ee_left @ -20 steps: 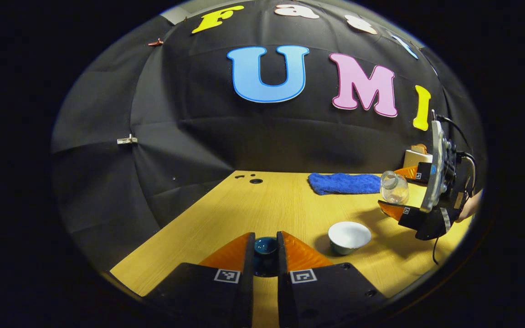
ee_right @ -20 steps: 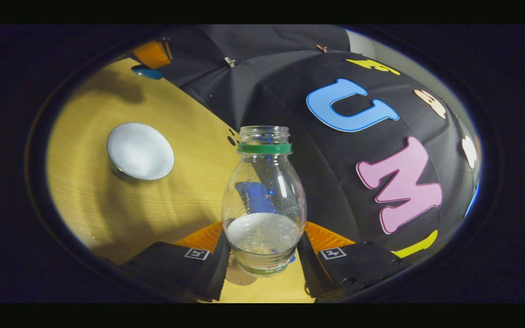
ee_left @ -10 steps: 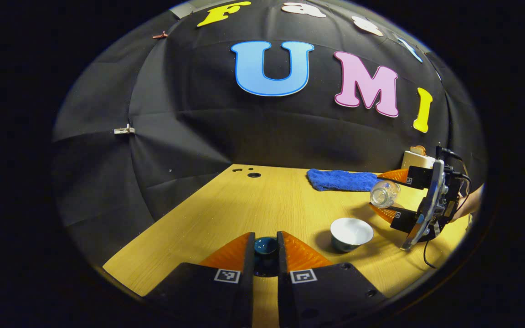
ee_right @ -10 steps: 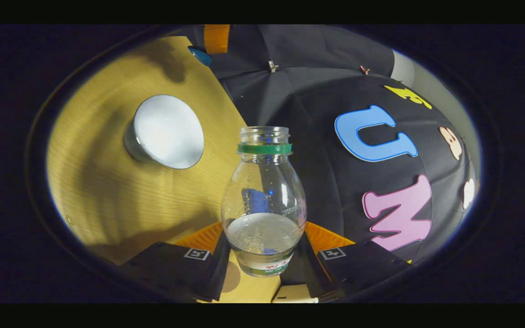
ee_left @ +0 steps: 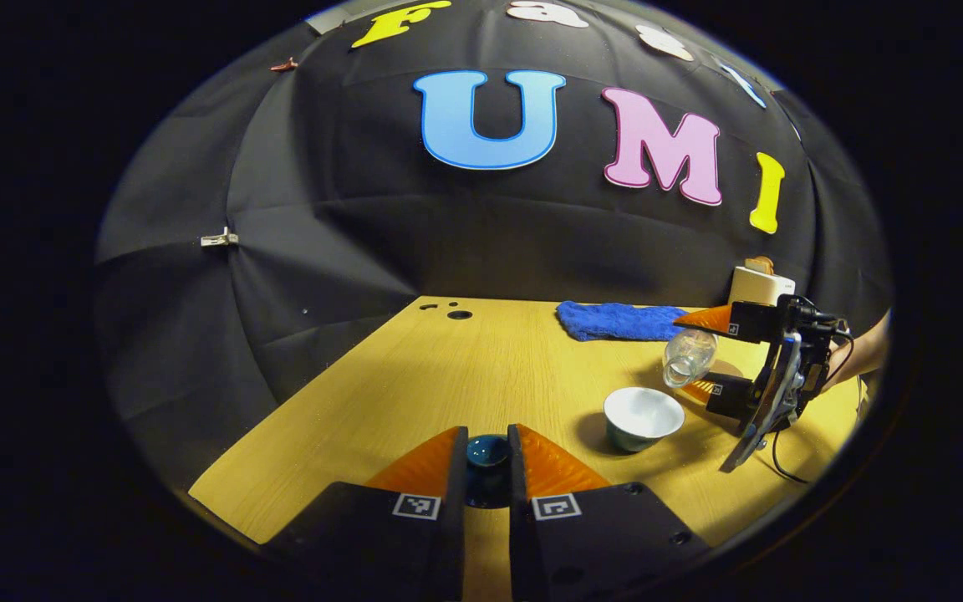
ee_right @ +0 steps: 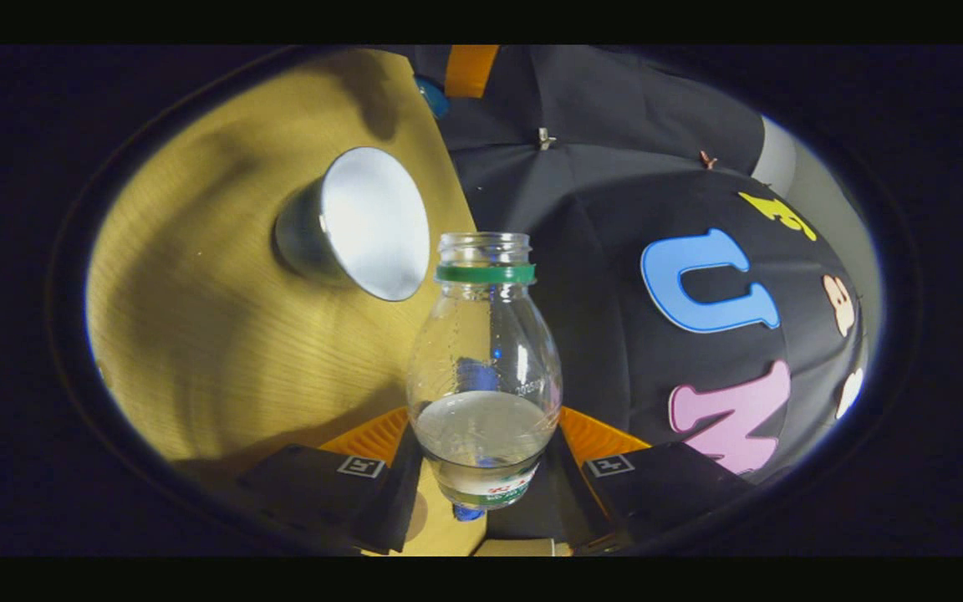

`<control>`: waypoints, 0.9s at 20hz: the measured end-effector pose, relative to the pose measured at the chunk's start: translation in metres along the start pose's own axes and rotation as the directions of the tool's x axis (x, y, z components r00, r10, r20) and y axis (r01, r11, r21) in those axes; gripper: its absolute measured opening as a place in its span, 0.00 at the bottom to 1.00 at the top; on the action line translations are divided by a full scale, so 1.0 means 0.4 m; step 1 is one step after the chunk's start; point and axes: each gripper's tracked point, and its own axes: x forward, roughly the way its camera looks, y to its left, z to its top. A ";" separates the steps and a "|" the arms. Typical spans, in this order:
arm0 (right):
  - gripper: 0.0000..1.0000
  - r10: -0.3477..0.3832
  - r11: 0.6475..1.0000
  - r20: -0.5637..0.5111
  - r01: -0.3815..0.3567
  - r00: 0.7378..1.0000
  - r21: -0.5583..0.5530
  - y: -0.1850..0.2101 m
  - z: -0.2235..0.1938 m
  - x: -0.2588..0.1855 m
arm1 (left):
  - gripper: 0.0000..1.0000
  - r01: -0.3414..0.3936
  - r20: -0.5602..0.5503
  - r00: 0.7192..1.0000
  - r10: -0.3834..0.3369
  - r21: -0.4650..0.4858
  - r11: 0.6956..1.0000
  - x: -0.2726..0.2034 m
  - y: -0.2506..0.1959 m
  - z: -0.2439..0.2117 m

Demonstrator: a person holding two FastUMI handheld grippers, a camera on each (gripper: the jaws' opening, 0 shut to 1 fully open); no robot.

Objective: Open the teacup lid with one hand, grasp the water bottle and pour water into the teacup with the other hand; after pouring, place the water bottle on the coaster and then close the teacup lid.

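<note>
My left gripper (ee_left: 487,441) is shut on the dark teal teacup lid (ee_left: 486,454), held just above the table's near side. The open teacup (ee_left: 642,415), white inside, stands to its right on the wooden table (ee_left: 465,376). Beyond the cup, the right gripper (ee_left: 690,354) is shut on a clear uncapped water bottle (ee_left: 685,361), tilted with its mouth over the cup's far rim. In the right gripper view the bottle (ee_right: 484,376), with a green neck ring and some water, sits between my right gripper's (ee_right: 484,439) fingers, and the teacup (ee_right: 360,224) lies up and left of its mouth.
A blue cloth (ee_left: 615,320) lies at the table's back, with a white box (ee_left: 760,285) to its right. Small holes (ee_left: 458,314) mark the far left of the tabletop. A forearm (ee_left: 862,355) behind the right gripper reaches in from the right.
The right gripper has moved closer to the teacup and tipped the bottle further, its mouth now near the cup's rim. The left gripper has stayed put with the lid.
</note>
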 end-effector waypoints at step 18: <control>0.72 -0.020 0.988 0.097 0.034 0.995 -0.150 -0.028 0.021 0.052 | 0.29 -0.012 -0.015 1.000 0.012 -0.003 1.000 0.010 0.017 -0.011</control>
